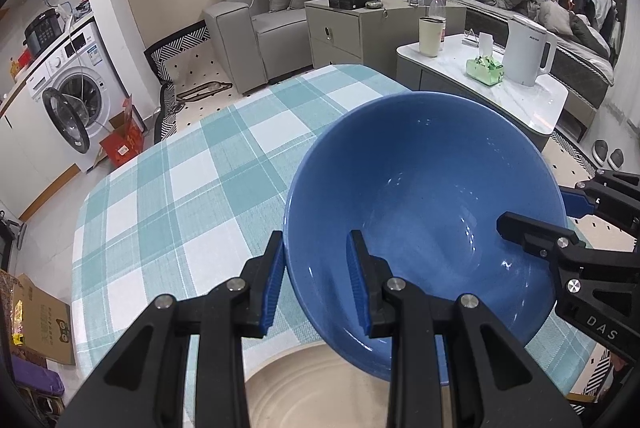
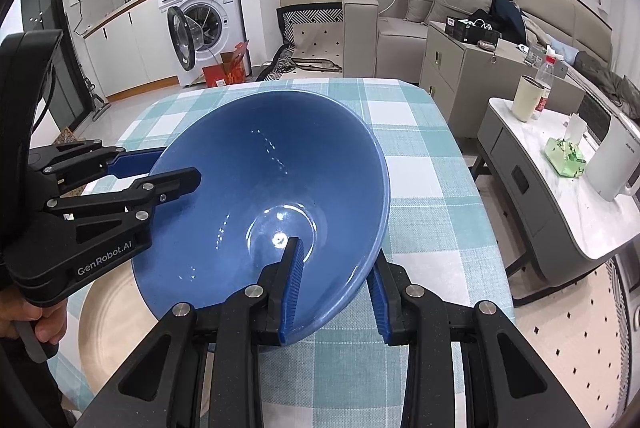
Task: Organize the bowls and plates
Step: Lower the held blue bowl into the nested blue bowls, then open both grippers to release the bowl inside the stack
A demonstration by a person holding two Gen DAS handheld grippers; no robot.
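A blue bowl (image 1: 424, 188) (image 2: 280, 164) hangs tilted over the checked tablecloth (image 1: 192, 188) (image 2: 424, 180). My left gripper (image 1: 316, 268) (image 2: 160, 168) is shut on its rim, one pad outside the wall and one inside. Across the bowl, my right gripper (image 2: 336, 280) (image 1: 544, 212) is shut on the opposite rim in the same way. Below the bowl lies a beige plate (image 1: 312, 388) (image 2: 104, 308), partly hidden by the bowl and the grippers. A person's hand (image 2: 40, 320) holds the left gripper's handle.
A marble side table (image 1: 532, 108) (image 2: 560, 204) to the right carries a white kettle (image 1: 528, 48), a green tissue pack (image 1: 484, 70), a cup (image 1: 430, 36) and a bottle (image 1: 438, 8). Beyond stand a grey cabinet (image 1: 352, 28), a sofa (image 1: 260, 16) and a washing machine (image 1: 80, 88).
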